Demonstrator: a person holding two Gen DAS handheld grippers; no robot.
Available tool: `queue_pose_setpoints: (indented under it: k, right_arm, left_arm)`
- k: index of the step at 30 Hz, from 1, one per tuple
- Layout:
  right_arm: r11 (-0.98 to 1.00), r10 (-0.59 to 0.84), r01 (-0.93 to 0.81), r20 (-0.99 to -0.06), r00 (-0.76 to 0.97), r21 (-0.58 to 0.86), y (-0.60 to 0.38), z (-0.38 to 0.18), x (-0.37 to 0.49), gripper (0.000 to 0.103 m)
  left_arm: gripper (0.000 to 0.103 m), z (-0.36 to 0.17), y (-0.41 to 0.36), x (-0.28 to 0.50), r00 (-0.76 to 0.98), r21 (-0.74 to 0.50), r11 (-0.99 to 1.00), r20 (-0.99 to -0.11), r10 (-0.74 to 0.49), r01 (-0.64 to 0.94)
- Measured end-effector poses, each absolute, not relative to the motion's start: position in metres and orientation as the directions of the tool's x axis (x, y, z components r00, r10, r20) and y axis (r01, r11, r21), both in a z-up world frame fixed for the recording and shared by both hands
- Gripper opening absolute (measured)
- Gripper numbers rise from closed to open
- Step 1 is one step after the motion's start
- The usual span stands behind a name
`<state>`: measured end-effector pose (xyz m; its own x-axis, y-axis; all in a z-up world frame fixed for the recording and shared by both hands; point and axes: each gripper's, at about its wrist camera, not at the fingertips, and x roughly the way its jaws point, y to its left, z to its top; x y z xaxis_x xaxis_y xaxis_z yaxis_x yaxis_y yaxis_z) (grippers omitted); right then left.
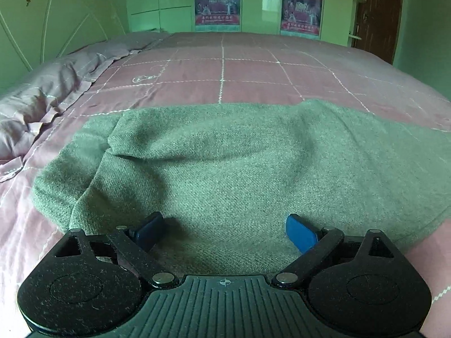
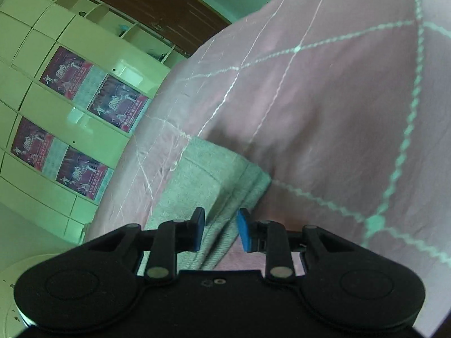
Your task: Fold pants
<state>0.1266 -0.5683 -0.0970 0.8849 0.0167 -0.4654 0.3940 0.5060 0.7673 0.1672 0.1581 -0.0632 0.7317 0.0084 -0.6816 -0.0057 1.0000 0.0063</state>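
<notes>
Grey-green woollen pants [image 1: 225, 163] lie folded in layers on the pink bedspread [image 1: 248, 70]. My left gripper [image 1: 225, 232] is open, its blue fingers spread wide just above the near part of the pants, holding nothing. In the right wrist view the camera is tilted; a folded end of the pants [image 2: 208, 180] with stacked edges lies on the bedspread [image 2: 324, 98]. My right gripper [image 2: 221, 229] is partly open, its blue pads on either side of the pants' layered edge without pressing it.
A rumpled lilac pillow or quilt [image 1: 48, 95] lies at the bed's left. A headboard [image 1: 42, 33] is behind it. White wardrobes with posters [image 1: 217, 2] and a brown door [image 1: 380, 14] stand beyond the bed.
</notes>
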Motion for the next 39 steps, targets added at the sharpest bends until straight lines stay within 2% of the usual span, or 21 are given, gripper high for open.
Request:
queue_pose_setpoints:
  k: [1,2,5,6,7,9,10,11,13,16,18,19,20,21,22,24,26,29,31,34,39]
  right_arm:
    - [0.516,0.001,0.401,-0.469,0.883,0.757,-0.565,-0.097,0.13,0.0]
    - [0.537,-0.011,0.399,-0.466,0.884,0.743,-0.562,-0.093,0.13,0.0]
    - [0.596,-0.049,0.311,-0.353,0.934,0.74,-0.549,-0.071,0.121,0.0]
    - [0.617,-0.059,0.328,-0.373,0.926,0.715,-0.549,-0.069,0.12,0.0]
    - [0.615,-0.062,0.38,-0.438,0.897,0.691,-0.551,-0.076,0.128,0.0]
    - [0.547,0.003,0.429,-0.514,0.858,0.719,-0.561,-0.094,0.135,0.0]
    - [0.532,0.002,0.416,-0.492,0.87,0.738,-0.563,-0.095,0.13,0.006]
    - [0.536,-0.031,0.4,-0.456,0.889,0.743,-0.561,-0.087,0.115,0.018]
    - [0.521,-0.065,0.378,-0.406,0.912,0.766,-0.559,-0.083,0.097,0.019]
    - [0.431,-0.016,0.411,-0.449,0.894,0.803,-0.567,-0.103,0.106,0.019]
    - [0.372,0.018,0.375,-0.41,0.912,0.849,-0.57,-0.116,0.115,0.023]
    - [0.362,0.019,0.372,-0.405,0.914,0.855,-0.57,-0.119,0.121,0.018]
    - [0.373,0.011,0.397,-0.432,0.902,0.839,-0.57,-0.118,0.127,0.003]
    - [0.417,0.002,0.423,-0.466,0.885,0.805,-0.57,-0.11,0.132,0.001]
    - [0.485,-0.023,0.396,-0.441,0.897,0.78,-0.567,-0.095,0.132,0.0]
    - [0.58,-0.034,0.285,-0.327,0.944,0.763,-0.562,-0.06,0.12,0.0]
    - [0.634,-0.043,0.238,-0.274,0.961,0.735,-0.558,-0.047,0.112,0.0]
    - [0.54,-0.023,0.403,-0.466,0.884,0.739,-0.578,-0.099,0.127,0.0]
    - [0.553,-0.022,0.392,-0.458,0.889,0.735,-0.575,-0.111,0.127,0.001]
    - [0.567,-0.031,0.384,-0.447,0.894,0.729,-0.566,-0.103,0.126,0.012]
    - [0.529,-0.008,0.38,-0.443,0.897,0.759,-0.567,-0.101,0.124,0.017]
  left_arm:
    - [0.094,-0.064,0.16,0.168,0.728,0.004,1.0,-0.685,-0.002,0.008]
    - [0.094,-0.063,0.161,0.167,0.725,0.001,1.0,-0.689,-0.01,0.015]
    - [0.094,-0.062,0.165,0.171,0.711,0.009,0.999,-0.703,-0.021,0.039]
    - [0.094,-0.062,0.166,0.172,0.709,0.005,0.999,-0.705,-0.028,0.044]
    - [0.094,-0.063,0.168,0.173,0.71,0.001,0.999,-0.704,-0.032,0.045]
    - [0.094,-0.066,0.168,0.174,0.715,0.002,0.999,-0.698,-0.031,0.046]
    - [0.094,-0.066,0.168,0.174,0.718,0.002,0.999,-0.695,-0.03,0.043]
    - [0.094,-0.067,0.168,0.173,0.721,0.002,0.999,-0.693,-0.028,0.04]
    - [0.094,-0.067,0.168,0.172,0.727,0.001,0.999,-0.687,-0.026,0.037]
    - [0.095,-0.069,0.167,0.171,0.733,-0.003,0.999,-0.68,-0.026,0.032]
    - [0.096,-0.069,0.167,0.172,0.733,-0.004,0.999,-0.68,-0.026,0.032]
    - [0.096,-0.068,0.167,0.173,0.732,-0.004,0.999,-0.68,-0.027,0.033]
    - [0.096,-0.068,0.168,0.173,0.732,-0.004,0.999,-0.681,-0.029,0.036]
    - [0.096,-0.068,0.169,0.173,0.731,-0.004,0.999,-0.681,-0.033,0.041]
    - [0.096,-0.068,0.169,0.173,0.731,-0.002,0.999,-0.681,-0.036,0.047]
    - [0.096,-0.068,0.172,0.173,0.733,0.008,0.998,-0.679,-0.037,0.058]
    - [0.096,-0.069,0.174,0.172,0.739,0.007,0.998,-0.672,-0.039,0.059]
    - [0.097,-0.07,0.173,0.173,0.742,0.012,0.998,-0.67,-0.034,0.057]
    - [0.097,-0.07,0.173,0.175,0.738,0.015,0.998,-0.674,-0.032,0.057]
    - [0.097,-0.069,0.174,0.175,0.738,0.012,0.998,-0.674,-0.034,0.057]
    - [0.097,-0.058,0.16,0.169,0.767,-0.002,1.0,-0.642,-0.004,0.004]
